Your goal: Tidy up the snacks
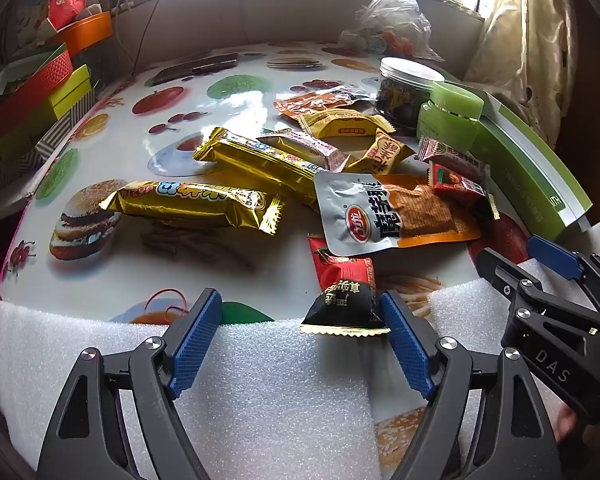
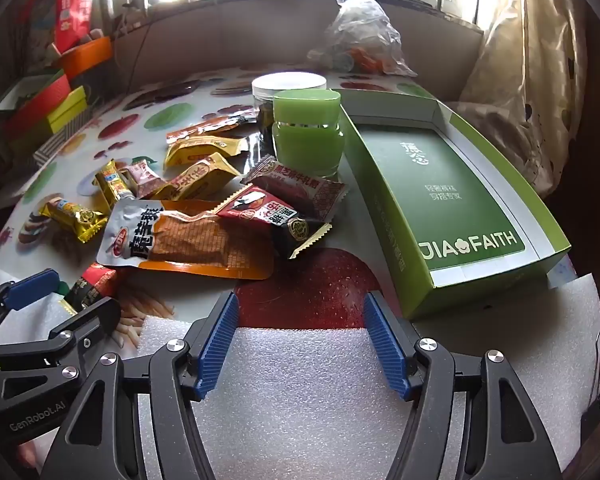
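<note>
Several snack packets lie in a pile mid-table: two gold bars [image 1: 204, 204], a silver-and-orange pouch [image 1: 384, 212] [image 2: 184, 236], small red and yellow packets [image 2: 284, 208]. A red-and-black packet [image 1: 346, 292] lies at the table's near edge, just inside my left gripper's right finger. My left gripper [image 1: 300, 340] is open, over white foam. My right gripper [image 2: 300, 344] is open and empty, over white foam, in front of an open green box [image 2: 452, 184]. The right gripper also shows in the left wrist view [image 1: 540, 268].
A green jar [image 2: 308, 136] and a clear lidded jar [image 1: 408, 92] stand beside the box. A clear plastic bag [image 1: 392, 20] sits at the back. Coloured boxes [image 1: 40, 88] are stacked at the left. White foam sheets [image 2: 300, 392] cover the near edge.
</note>
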